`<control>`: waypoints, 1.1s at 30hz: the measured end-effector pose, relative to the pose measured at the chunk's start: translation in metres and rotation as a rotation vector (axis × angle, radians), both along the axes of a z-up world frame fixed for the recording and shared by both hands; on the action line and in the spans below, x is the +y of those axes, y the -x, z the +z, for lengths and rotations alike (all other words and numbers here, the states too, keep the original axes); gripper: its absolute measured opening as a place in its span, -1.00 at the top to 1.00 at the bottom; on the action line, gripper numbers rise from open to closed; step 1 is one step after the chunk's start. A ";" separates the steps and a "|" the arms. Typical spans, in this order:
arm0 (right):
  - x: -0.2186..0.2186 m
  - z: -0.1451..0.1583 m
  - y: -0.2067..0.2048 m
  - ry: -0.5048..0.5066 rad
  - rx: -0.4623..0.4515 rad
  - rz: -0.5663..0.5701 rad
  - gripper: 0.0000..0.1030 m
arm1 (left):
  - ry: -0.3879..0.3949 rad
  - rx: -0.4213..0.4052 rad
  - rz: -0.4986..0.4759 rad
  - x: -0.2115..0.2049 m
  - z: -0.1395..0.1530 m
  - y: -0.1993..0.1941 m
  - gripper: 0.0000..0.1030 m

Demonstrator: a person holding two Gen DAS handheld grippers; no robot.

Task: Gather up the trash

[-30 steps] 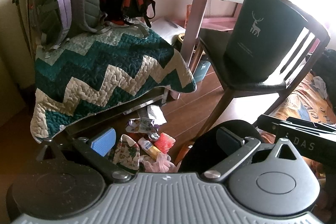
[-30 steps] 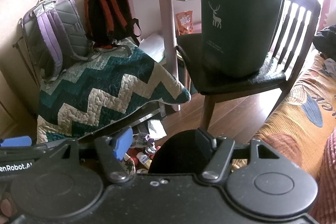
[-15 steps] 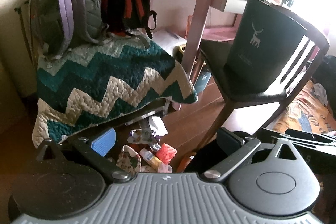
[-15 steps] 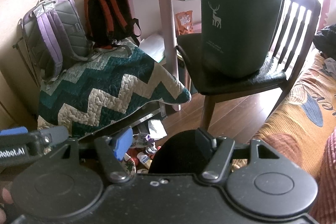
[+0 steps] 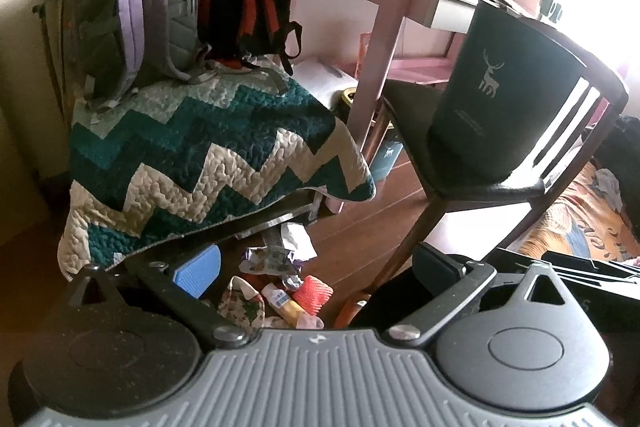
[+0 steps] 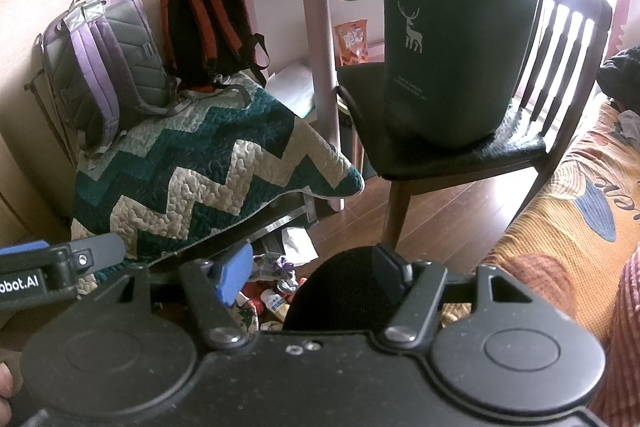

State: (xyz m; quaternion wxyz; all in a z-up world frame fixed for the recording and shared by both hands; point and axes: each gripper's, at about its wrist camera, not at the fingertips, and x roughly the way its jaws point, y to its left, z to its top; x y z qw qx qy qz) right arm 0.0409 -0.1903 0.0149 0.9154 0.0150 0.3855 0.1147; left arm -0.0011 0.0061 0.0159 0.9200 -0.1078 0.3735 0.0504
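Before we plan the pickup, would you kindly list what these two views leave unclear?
- Inside of the dark green deer-print bin on the dark wooden chair: both views, hidden by its own wall.
- Floor trash pile: near part cut off by the left claw body; in the right view mostly behind the right claw.
- Label on the small yellow-and-white bottle: too small to read.

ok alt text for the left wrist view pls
The open left gripper points down at a pile of trash on the wood floor, beside a zigzag quilt. To the right, a dark bin with a deer print stands on a chair; two backpacks lean on the wall behind.
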 end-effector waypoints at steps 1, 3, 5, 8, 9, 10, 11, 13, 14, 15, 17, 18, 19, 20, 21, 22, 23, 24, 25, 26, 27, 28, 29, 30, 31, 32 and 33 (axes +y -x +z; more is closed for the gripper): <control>0.000 0.000 0.000 0.001 0.000 0.001 -0.28 | 0.003 0.002 0.000 0.000 -0.001 0.000 -1.00; 0.001 -0.001 0.000 0.003 0.001 0.004 -0.28 | 0.006 0.004 0.001 0.000 -0.002 0.000 -1.00; 0.001 -0.001 0.001 0.002 0.001 0.003 -0.28 | 0.007 0.005 0.001 0.000 -0.003 0.001 -1.00; 0.001 -0.001 0.000 0.001 0.001 0.002 -0.28 | 0.007 0.002 0.005 0.000 -0.003 0.001 -1.00; 0.001 -0.001 0.000 0.002 0.002 0.003 -0.28 | 0.005 0.001 0.006 -0.001 -0.003 0.002 -1.00; 0.001 -0.001 0.000 0.001 0.002 0.002 -0.28 | 0.004 0.000 0.009 -0.001 -0.003 0.002 -1.00; 0.001 -0.001 0.000 0.001 0.002 0.003 -0.28 | 0.002 -0.002 0.012 -0.001 -0.004 0.002 -1.00; 0.001 -0.001 0.000 0.001 0.003 0.004 -0.28 | -0.001 -0.004 0.020 0.000 -0.004 0.001 -1.00; 0.001 -0.002 0.000 0.001 0.004 0.006 -0.28 | -0.003 -0.003 0.024 0.001 -0.004 0.001 -1.00; 0.001 -0.003 0.000 0.001 0.006 0.007 -0.28 | -0.003 -0.001 0.030 0.002 -0.004 0.000 -1.00; 0.002 -0.005 -0.001 0.001 0.010 0.011 -0.28 | 0.002 0.002 0.034 0.005 -0.005 -0.002 -1.00; 0.003 -0.006 -0.002 0.001 0.010 0.013 -0.28 | 0.003 0.001 0.034 0.006 -0.004 -0.002 -1.00; 0.004 -0.007 -0.002 0.001 0.009 0.013 -0.28 | 0.001 0.000 0.033 0.007 -0.005 -0.003 -1.00; 0.004 -0.007 -0.003 -0.001 0.010 0.010 -0.28 | 0.000 0.000 0.028 0.008 -0.005 -0.003 -1.00; 0.004 -0.007 -0.004 -0.002 0.011 0.006 -0.28 | 0.001 0.001 0.025 0.009 -0.006 -0.005 -1.00; 0.006 -0.008 -0.005 -0.003 0.014 0.004 -0.28 | 0.001 0.000 0.024 0.011 -0.006 -0.005 -1.00; 0.007 -0.009 -0.006 -0.002 0.019 0.003 -0.28 | -0.002 -0.002 0.026 0.013 -0.007 -0.006 -1.00; 0.009 -0.009 -0.008 0.002 0.024 0.003 -0.28 | -0.004 -0.002 0.027 0.013 -0.007 -0.007 -1.00; 0.012 -0.011 -0.009 0.006 0.028 0.004 -0.28 | -0.006 -0.002 0.027 0.014 -0.007 -0.009 -1.00; 0.014 -0.011 -0.012 0.009 0.034 0.007 -0.28 | -0.007 -0.002 0.030 0.016 -0.008 -0.010 -1.00; 0.016 -0.011 -0.013 0.013 0.038 0.011 -0.28 | -0.008 -0.001 0.032 0.017 -0.008 -0.012 -1.00; 0.018 -0.012 -0.015 0.017 0.041 0.014 -0.28 | -0.008 0.000 0.031 0.018 -0.009 -0.013 -1.00; 0.020 -0.012 -0.017 0.021 0.040 0.017 -0.28 | -0.005 -0.001 0.029 0.020 -0.009 -0.015 -1.00; 0.021 -0.011 -0.018 0.024 0.036 0.019 -0.28 | -0.005 -0.003 0.030 0.020 -0.009 -0.016 -1.00; 0.022 -0.011 -0.020 0.027 0.032 0.020 -0.28 | -0.005 -0.005 0.033 0.023 -0.011 -0.018 -1.00; 0.023 -0.012 -0.023 0.028 0.029 0.019 -0.28 | 0.001 -0.004 0.037 0.027 -0.013 -0.020 -1.00; 0.025 -0.013 -0.026 0.028 0.030 0.020 -0.28 | 0.010 0.002 0.042 0.033 -0.017 -0.023 -1.00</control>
